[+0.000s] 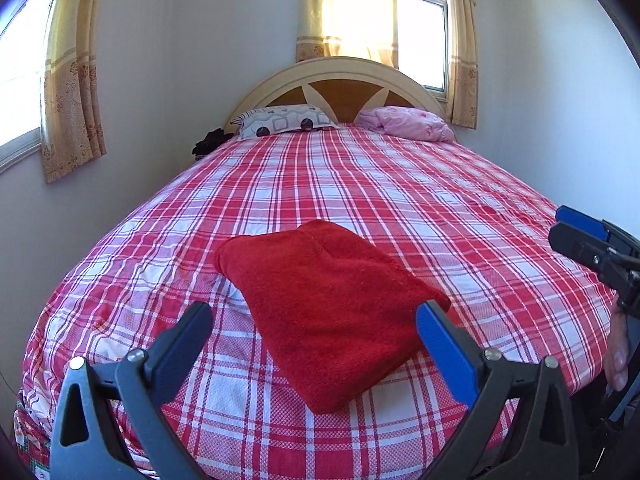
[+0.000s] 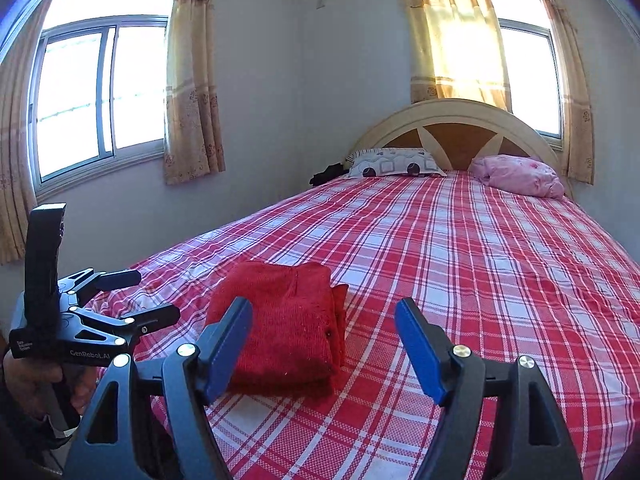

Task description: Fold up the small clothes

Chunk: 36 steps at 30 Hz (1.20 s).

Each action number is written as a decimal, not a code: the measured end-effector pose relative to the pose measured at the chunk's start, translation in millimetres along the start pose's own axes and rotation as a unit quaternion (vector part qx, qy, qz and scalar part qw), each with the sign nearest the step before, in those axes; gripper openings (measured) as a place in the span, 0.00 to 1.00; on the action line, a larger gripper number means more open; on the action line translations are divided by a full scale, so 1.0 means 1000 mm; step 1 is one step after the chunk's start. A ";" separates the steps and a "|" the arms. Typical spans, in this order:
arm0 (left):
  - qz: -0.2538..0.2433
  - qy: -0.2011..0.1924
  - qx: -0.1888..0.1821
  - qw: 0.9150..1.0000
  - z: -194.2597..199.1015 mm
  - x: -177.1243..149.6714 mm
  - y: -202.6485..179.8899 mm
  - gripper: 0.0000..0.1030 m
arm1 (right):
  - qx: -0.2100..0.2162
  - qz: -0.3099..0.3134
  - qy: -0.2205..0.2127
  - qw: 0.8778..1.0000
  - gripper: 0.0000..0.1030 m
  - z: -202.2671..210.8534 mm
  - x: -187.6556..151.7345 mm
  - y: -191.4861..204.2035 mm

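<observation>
A red knitted garment [image 1: 328, 312] lies folded into a thick rectangle on the red and white checked bed [image 1: 400, 200], near its foot. My left gripper [image 1: 317, 307] hovers just in front of the fold, open, with nothing between its fingers. At the right edge of the left wrist view, the right gripper [image 1: 592, 240] stands apart from the cloth. In the right wrist view the folded garment [image 2: 280, 328] sits left of centre. My right gripper [image 2: 323, 304] is open and empty by its near right corner. The left gripper [image 2: 156, 294], also open, is held off the bed's left side.
A patterned pillow [image 1: 280, 122] and a pink pillow [image 1: 408, 122] lie against the arched headboard [image 1: 336, 80]. A dark bundle [image 1: 208, 142] sits by the bed's far left corner. Curtained windows [image 2: 100, 92] line the walls. A hand [image 1: 616, 360] grips the right tool.
</observation>
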<state>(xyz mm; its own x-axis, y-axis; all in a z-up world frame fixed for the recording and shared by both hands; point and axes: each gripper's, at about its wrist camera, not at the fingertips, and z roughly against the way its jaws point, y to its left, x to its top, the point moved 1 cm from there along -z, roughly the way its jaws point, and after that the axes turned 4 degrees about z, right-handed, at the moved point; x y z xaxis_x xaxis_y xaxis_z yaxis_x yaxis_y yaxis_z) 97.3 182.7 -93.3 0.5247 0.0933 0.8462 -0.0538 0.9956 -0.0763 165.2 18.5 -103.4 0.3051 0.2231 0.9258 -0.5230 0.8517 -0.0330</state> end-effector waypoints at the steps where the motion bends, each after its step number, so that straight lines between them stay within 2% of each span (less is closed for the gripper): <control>1: 0.000 0.001 0.001 1.000 0.000 0.000 0.000 1.00 | 0.000 0.000 0.000 1.000 0.72 0.000 0.000 0.000; 20: -0.004 -0.001 0.007 1.000 0.001 0.003 0.001 1.00 | 0.001 -0.002 -0.007 1.000 0.72 0.002 -0.002 0.001; 23: -0.002 -0.016 0.020 1.000 0.006 0.006 0.002 1.00 | -0.001 -0.001 -0.008 1.000 0.72 0.003 -0.005 0.001; 32: 0.024 -0.034 0.020 0.999 0.014 0.012 0.010 1.00 | -0.001 -0.002 -0.013 1.000 0.72 0.006 -0.007 0.001; 36: 0.020 -0.041 0.026 0.999 0.017 0.013 0.010 1.00 | 0.000 0.001 -0.011 1.000 0.72 0.006 -0.008 0.003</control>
<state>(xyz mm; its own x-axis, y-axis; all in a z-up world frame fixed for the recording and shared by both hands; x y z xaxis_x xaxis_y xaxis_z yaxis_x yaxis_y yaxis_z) 89.5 193.4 -73.8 0.4507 0.1300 0.8832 -0.1180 0.9893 -0.0854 156.3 16.5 -109.0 0.2856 0.2144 0.9340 -0.5238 0.8511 -0.0352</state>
